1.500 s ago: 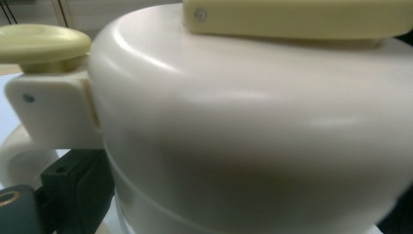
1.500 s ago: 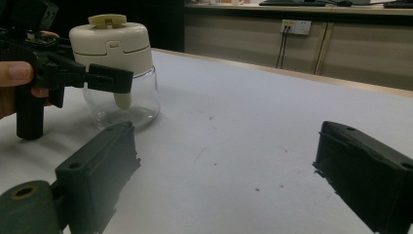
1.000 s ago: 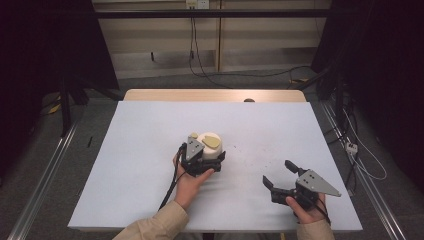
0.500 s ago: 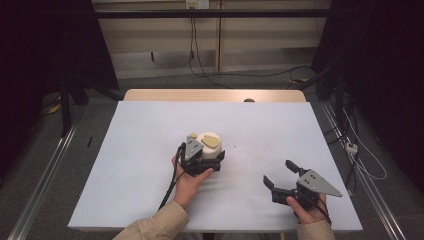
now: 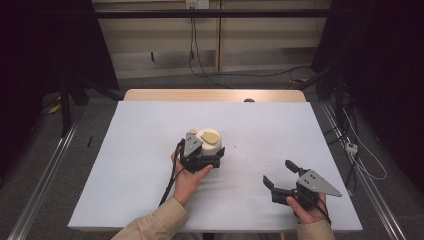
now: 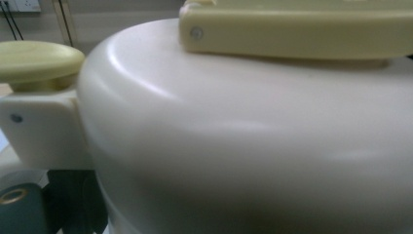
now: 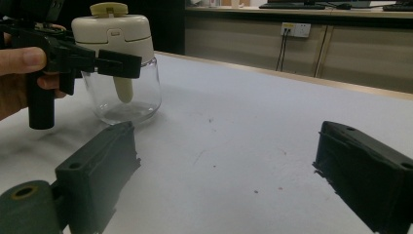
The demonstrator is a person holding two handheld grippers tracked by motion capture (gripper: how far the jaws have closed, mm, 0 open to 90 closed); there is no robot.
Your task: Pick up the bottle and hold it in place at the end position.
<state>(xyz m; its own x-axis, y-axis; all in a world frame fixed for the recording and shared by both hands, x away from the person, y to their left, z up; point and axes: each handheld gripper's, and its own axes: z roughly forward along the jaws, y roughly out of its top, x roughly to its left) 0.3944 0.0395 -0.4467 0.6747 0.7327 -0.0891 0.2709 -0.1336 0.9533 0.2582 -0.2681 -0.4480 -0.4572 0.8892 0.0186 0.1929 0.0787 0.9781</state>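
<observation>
A glass jar (image 5: 210,141) with a cream lid and a pale yellow top handle stands upright near the middle of the white table (image 5: 140,135). My left gripper (image 5: 215,153) reaches in from the jar's left, shut on it where the lid meets the glass. The right gripper view shows the jar (image 7: 127,95) at the far left with that left gripper (image 7: 116,63) across its front. The lid (image 6: 243,146) is pressed close in the left gripper view. Near the front right of the table my right gripper (image 5: 278,172) is open and holds nothing (image 7: 229,161).
A black cable (image 5: 170,182) trails from the left gripper toward the table's front edge. Small dark specks lie on the table between jar and right gripper. A wall with sockets and hanging cables lies beyond the far edge.
</observation>
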